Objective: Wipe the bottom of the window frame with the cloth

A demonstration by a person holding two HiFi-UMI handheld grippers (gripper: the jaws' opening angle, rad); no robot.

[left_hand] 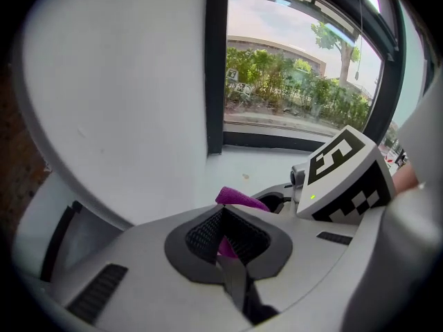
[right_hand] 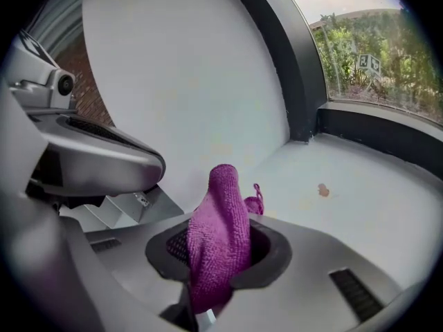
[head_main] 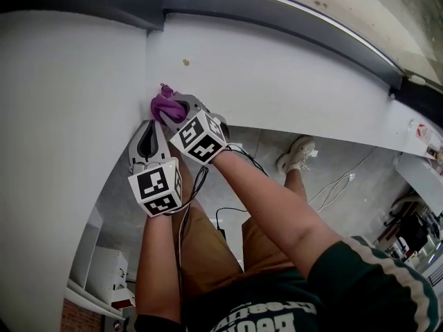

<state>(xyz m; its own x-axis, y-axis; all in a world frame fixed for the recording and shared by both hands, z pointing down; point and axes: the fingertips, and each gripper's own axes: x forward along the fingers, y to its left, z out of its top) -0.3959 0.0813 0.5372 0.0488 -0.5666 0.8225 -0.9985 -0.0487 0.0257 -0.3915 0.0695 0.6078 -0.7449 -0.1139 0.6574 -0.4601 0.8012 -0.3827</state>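
A purple cloth (head_main: 164, 106) rests on the white sill (head_main: 277, 81) near its left end, against the side wall. My right gripper (head_main: 173, 113) is shut on the cloth (right_hand: 220, 234), which sticks up in a bunch between its jaws. Just to its left, my left gripper (head_main: 149, 125) has its jaws closed (left_hand: 221, 211); a sliver of purple shows through the gap behind them. The dark bottom of the window frame (head_main: 277, 12) runs along the sill's far edge, well beyond both grippers. A small brown spot (head_main: 185, 62) marks the sill ahead of the cloth.
A white side wall (head_main: 69, 116) stands immediately left of both grippers. Below the sill edge are the person's legs, a shoe (head_main: 296, 154) and cables (head_main: 339, 182) on the floor. The dark vertical frame post (left_hand: 216, 68) meets the sill in the corner.
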